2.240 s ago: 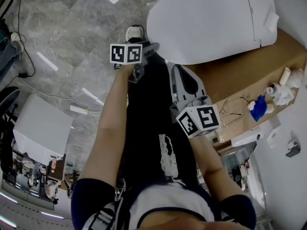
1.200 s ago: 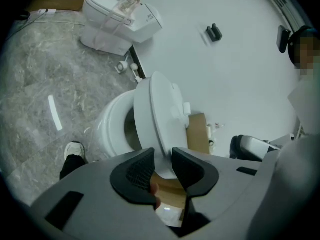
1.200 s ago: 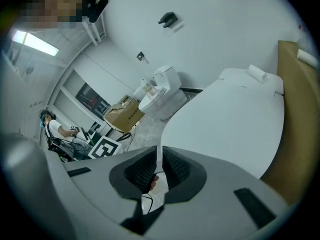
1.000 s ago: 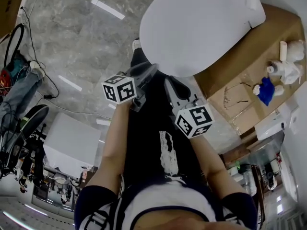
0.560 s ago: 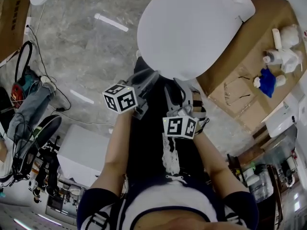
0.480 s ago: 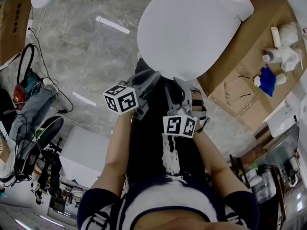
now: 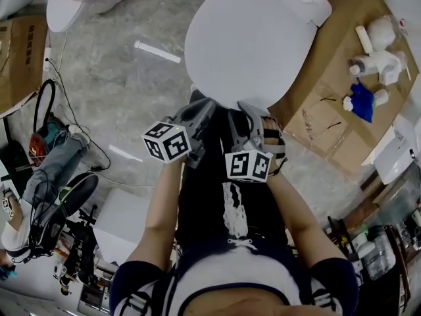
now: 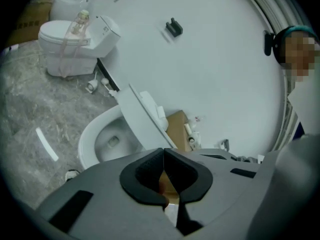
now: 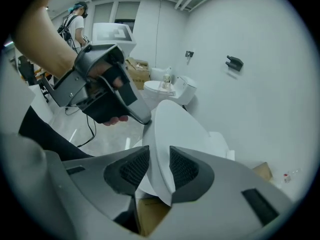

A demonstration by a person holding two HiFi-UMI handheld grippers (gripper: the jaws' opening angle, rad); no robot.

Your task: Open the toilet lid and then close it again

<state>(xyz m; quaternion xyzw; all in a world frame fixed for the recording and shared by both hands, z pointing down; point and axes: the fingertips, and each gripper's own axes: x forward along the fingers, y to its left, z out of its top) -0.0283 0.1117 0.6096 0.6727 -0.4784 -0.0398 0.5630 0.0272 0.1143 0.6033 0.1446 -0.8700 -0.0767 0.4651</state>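
Observation:
The white toilet lid (image 7: 253, 38) stands part-raised; in the left gripper view the lid (image 8: 142, 116) tilts above the open bowl (image 8: 107, 141). My right gripper (image 7: 253, 110) is at the lid's front edge. In the right gripper view the lid (image 9: 175, 129) runs between the two pads of the right gripper (image 9: 159, 166), whose jaws are closing on it, both pads against it. My left gripper (image 7: 207, 104) sits just left of it; the jaws of the left gripper (image 8: 163, 151) are closing, tips together with nothing between them. Its tip (image 9: 145, 120) touches the lid's edge.
A cardboard sheet (image 7: 342, 78) right of the toilet carries bottles (image 7: 371, 61) and a blue cloth (image 7: 360, 101). A second toilet (image 8: 70, 39) stands against the wall. Cables and bags (image 7: 52, 150) lie at the left, by a white box (image 7: 122, 222). Another person (image 9: 75, 24) stands behind.
The right gripper has rolled over and its jaws have opened around the lid's front edge. The left gripper has risen toward that edge and its jaws have narrowed.

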